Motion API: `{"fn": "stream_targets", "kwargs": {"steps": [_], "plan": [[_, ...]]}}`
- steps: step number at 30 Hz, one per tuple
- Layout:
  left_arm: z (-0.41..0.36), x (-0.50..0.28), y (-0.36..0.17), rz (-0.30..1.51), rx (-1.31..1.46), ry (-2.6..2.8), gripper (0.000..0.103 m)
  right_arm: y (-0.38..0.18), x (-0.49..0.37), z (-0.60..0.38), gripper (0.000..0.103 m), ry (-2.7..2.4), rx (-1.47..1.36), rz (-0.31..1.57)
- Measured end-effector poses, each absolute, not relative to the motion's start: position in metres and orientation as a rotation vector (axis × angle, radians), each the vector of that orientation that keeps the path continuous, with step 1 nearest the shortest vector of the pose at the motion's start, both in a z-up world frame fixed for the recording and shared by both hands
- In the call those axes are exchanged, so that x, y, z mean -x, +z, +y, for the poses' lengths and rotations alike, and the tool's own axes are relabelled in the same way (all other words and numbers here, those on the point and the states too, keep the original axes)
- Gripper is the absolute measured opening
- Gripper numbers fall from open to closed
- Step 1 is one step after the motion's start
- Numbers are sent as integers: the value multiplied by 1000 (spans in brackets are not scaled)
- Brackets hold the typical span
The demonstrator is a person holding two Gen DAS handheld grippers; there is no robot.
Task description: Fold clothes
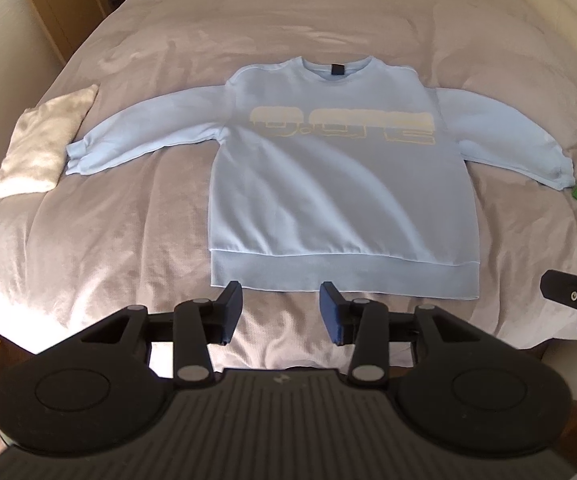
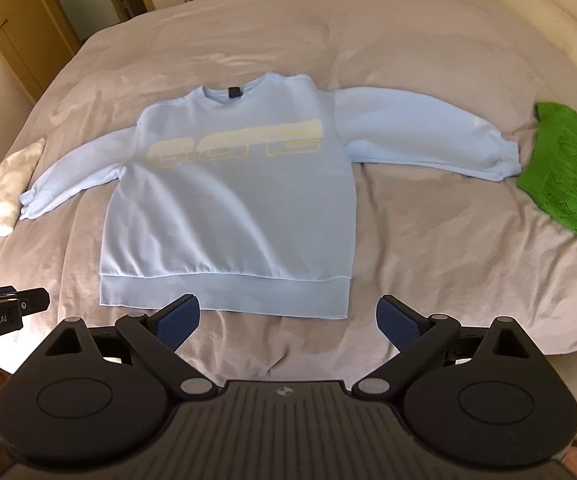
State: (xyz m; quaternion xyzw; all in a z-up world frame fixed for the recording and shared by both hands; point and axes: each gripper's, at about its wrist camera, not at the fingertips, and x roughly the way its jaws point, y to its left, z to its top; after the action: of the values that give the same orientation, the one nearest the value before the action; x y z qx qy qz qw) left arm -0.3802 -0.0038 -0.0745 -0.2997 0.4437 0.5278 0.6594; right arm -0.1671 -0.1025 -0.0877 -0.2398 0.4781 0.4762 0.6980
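Nearest the lens, the left gripper (image 1: 281, 312) hangs at bottom centre of the left wrist view, fingers parted moderately and holding nothing, just short of the hem. At far left lies a folded white cloth (image 1: 44, 144); mid-frame the light blue sweatshirt (image 1: 328, 184) is spread flat, print up, on the grey bedspread (image 1: 128, 248) — collar toward the top of the frame, hem toward the bottom, so its body runs bottom to top while the sleeves stretch left and right. A green garment (image 2: 568, 176) sits at the right edge, just beside the right cuff. The right gripper (image 2: 288, 320) at bottom centre of its view gapes wider, also empty. Folding well likely means pinching a sleeve at cuff and shoulder and laying it across the chest without wrinkles — keeping edges square
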Motion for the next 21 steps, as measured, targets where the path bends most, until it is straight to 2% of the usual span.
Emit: {"fn": "stream_targets", "kwargs": {"steps": [12, 21], "plan": [[9, 394, -75, 991, 701, 1216, 40, -87, 177, -84, 98, 1100, 553, 1053], [59, 403, -92, 1023, 731, 1182, 42, -100, 178, -44, 98, 1069, 568, 1088]]}}
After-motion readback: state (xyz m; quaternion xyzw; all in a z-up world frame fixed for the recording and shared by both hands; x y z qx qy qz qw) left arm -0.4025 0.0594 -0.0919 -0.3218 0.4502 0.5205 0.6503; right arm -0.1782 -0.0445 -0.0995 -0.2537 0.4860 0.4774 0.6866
